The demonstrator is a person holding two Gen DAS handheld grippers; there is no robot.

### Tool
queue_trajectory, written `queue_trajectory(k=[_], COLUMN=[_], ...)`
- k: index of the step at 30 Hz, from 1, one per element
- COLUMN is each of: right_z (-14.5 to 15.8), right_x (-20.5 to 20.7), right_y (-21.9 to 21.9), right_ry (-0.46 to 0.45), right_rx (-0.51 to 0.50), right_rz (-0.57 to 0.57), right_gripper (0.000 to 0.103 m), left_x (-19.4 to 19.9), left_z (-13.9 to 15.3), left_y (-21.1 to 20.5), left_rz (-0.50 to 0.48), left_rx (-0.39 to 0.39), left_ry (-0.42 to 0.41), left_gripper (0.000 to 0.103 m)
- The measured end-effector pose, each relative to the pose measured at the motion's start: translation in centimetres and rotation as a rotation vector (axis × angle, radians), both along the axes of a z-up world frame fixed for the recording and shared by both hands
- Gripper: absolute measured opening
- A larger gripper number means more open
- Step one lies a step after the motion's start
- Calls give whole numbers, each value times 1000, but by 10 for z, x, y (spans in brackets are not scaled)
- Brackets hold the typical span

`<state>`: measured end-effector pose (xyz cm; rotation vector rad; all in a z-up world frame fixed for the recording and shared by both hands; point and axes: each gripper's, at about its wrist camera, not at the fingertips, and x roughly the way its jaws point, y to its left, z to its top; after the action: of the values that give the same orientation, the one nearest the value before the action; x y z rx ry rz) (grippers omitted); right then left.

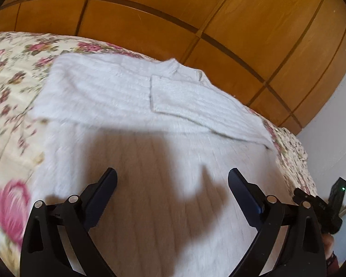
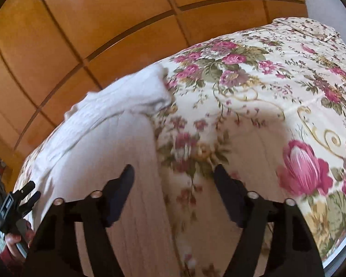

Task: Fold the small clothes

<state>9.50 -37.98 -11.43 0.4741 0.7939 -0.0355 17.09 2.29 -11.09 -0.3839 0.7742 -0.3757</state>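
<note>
Left wrist view looks down over a white knitted sweater (image 1: 131, 106) lying flat on the bed, one sleeve (image 1: 196, 99) folded across its chest and the collar toward the far edge of the mattress, just short of the wooden wardrobe (image 1: 196, 11). Open bedspread (image 1: 9, 73) shows to the sweater's left, only a narrow strip on the right before the bed drops off by a pale wall. Left gripper (image 1: 172, 175) hangs over the sweater's lower body with its jaws spread wide, nothing between them and nothing touched. Right wrist view has the sweater's side edge (image 2: 150, 143) running down the middle, and the right gripper (image 2: 174, 173) straddles that edge from above, jaws partly open, one finger over knit, the other over the floral spread, gripping nothing. Plenty of free bedspread stretches away to the right. A hand (image 2: 13, 240) holding the other gripper shows at lower left.
</note>
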Motion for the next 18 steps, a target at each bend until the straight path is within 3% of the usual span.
queue_trajectory(k=[5,8,10,15,18], right_z=[-2,-9,-15,-24,-28], right_x=[-26,-40,-51,-70,-78], right_y=[-3,-7,-10,-9,0], right_ry=[-9,-1,-4,-42,-58], right_rx=[54,129,188,330,365], right_rz=[89,123,135,184,219], right_gripper=[58,46,45,45,45], left_x=[-37,-62,-77,-108,-118], left_z=[0,-4,-7,-20,-23], left_y=[31,58,76,99,96], left_rz=[9,21,24,15,-18], left_rx=[-4,-35,-64,-126,-168], left_ry=[-14,-5,14,64,59], left_gripper=[94,80,73,70,70])
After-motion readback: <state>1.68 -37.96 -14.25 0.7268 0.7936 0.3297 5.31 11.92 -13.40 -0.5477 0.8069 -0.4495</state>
